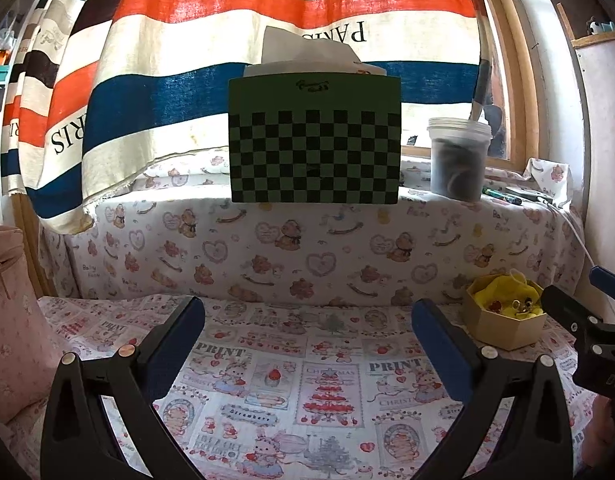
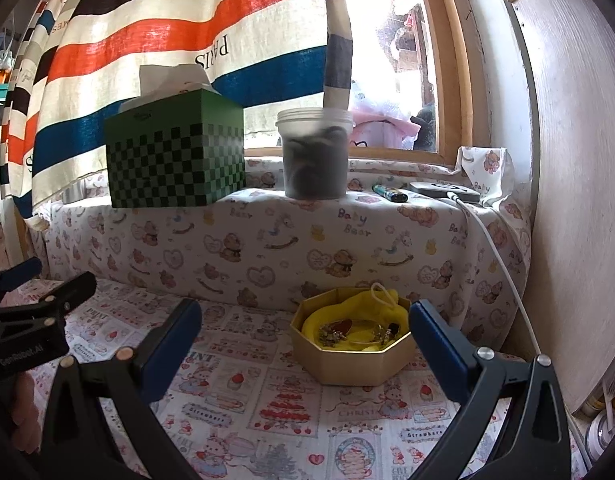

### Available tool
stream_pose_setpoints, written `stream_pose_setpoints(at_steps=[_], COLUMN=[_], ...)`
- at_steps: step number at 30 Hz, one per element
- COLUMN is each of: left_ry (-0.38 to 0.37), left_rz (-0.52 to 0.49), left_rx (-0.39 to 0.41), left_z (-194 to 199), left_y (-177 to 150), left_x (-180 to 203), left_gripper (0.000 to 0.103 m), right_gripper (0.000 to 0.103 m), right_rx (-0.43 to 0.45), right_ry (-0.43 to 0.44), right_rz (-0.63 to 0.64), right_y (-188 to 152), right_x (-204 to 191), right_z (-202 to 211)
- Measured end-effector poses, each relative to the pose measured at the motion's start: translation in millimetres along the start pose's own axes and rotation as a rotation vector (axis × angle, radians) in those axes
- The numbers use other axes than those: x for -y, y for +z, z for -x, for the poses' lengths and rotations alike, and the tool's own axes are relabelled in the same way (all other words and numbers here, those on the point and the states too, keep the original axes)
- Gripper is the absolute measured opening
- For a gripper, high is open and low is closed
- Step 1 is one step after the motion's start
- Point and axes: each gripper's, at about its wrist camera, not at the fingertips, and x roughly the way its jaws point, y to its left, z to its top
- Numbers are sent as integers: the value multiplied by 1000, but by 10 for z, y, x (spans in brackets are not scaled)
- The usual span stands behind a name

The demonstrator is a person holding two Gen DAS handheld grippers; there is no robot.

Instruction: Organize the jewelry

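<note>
Now both tongs hang spread wide and empty: the left gripper (image 1: 307, 320) low in its frame, the right gripper (image 2: 305, 322) likewise. Just beyond the right one, lower centre, sits the gold octagonal box (image 2: 353, 364) holding jewelry (image 2: 335, 332) on yellow cloth (image 2: 363, 308).

Daylit wooden-framed window (image 2: 427, 80) behind striped curtain (image 2: 167, 40).

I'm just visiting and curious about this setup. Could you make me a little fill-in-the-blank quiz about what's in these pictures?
1. The jewelry lies on a ____ cloth inside the octagonal box.
2. The tissue box on the ledge is ____ with a checkered pattern.
3. Both the left gripper and the right gripper are ____, holding nothing.

Missing words: yellow; green; open
</note>
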Motion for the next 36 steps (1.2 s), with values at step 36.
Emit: stream_pose_setpoints(at_steps=[36], left_ry=[8], left_rz=[-6], left_rx=[-12], left_z=[-30], left_y=[-9], left_x=[-13], left_gripper=[103], right_gripper=[103], right_rx=[-8], right_ry=[-1], right_rz=[-3], right_y=[-6], right_x=[3], right_z=[-33])
